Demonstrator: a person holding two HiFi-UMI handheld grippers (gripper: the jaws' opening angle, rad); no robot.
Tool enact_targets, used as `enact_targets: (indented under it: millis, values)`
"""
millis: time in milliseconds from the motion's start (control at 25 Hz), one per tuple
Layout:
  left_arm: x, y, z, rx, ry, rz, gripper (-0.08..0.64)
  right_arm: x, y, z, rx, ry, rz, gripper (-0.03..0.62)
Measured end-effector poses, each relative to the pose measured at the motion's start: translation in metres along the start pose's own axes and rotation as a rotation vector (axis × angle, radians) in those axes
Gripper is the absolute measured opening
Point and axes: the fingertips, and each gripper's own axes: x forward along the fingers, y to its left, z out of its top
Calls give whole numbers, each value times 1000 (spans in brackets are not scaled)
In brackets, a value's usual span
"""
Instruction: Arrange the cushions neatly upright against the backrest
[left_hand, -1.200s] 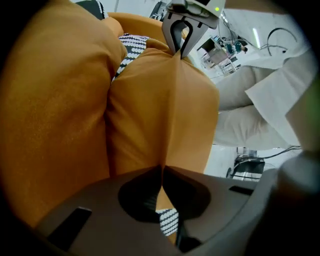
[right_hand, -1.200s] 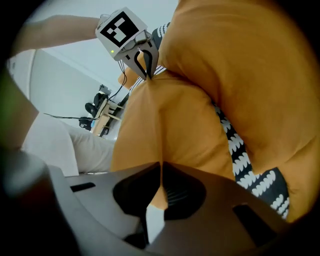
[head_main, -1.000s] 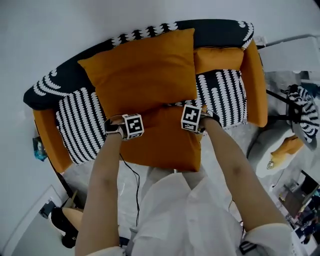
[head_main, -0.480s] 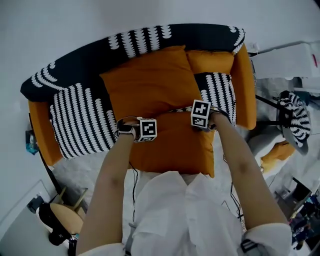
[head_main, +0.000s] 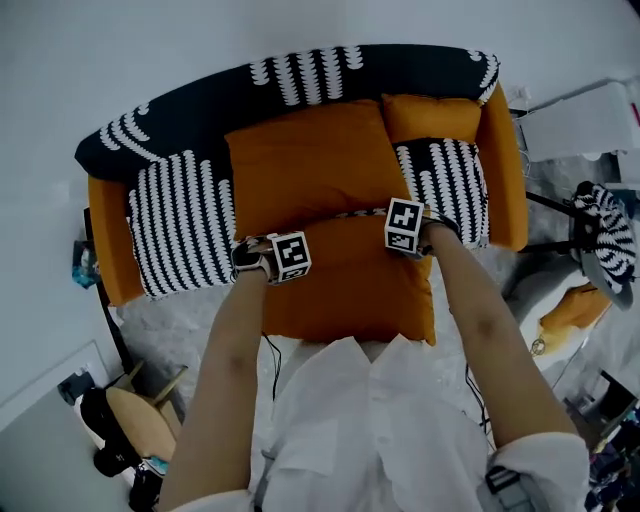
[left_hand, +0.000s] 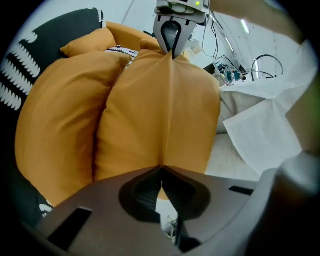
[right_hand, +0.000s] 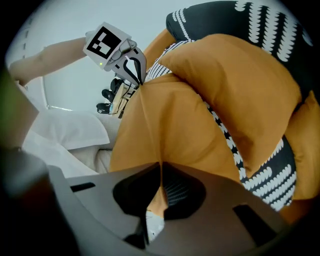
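While our left tool (left_hand: 161, 170) and right tool (right_hand: 160, 170) each pinch shut on the rear edge of the square orange fabric cushion (head_main: 345, 290), slumped low before the black-and-white patterned backrest (head_main: 190, 105), we judge such thin fabric grips may slip, letting it flop forward.

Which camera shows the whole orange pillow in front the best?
The head view: nearly the whole front orange cushion shows there, edge to edge. The left gripper view shows only one bulging side of it up close; the right gripper view shows the same from the other end.
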Motion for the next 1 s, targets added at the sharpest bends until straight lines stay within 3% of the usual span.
enact_targets:
  millis: [200,320,560,760,920,1000]
  values:
    - [38,-54,-53,-50,-42,-8,15,38,49,25,-61,19,-47,13]
    - [51,-95,-97,-90,-71,-25,15,53,87,54,-91,-22,-72,14]
    - [26,-144,-179,-247,-211,18,15,36,150,131,-231,-19,-175,14]
    - [-22,-138,-243,-305,-262,162,15,-4,183,205,-336,-48,-240,14]
    - [-68,-113,-296,-360,-270,224,15,-30,186,269,-441,-69,-279,14]
    - [-85,-93,-315,-350,-253,254,15,-39,179,296,-460,-84,-267,13]
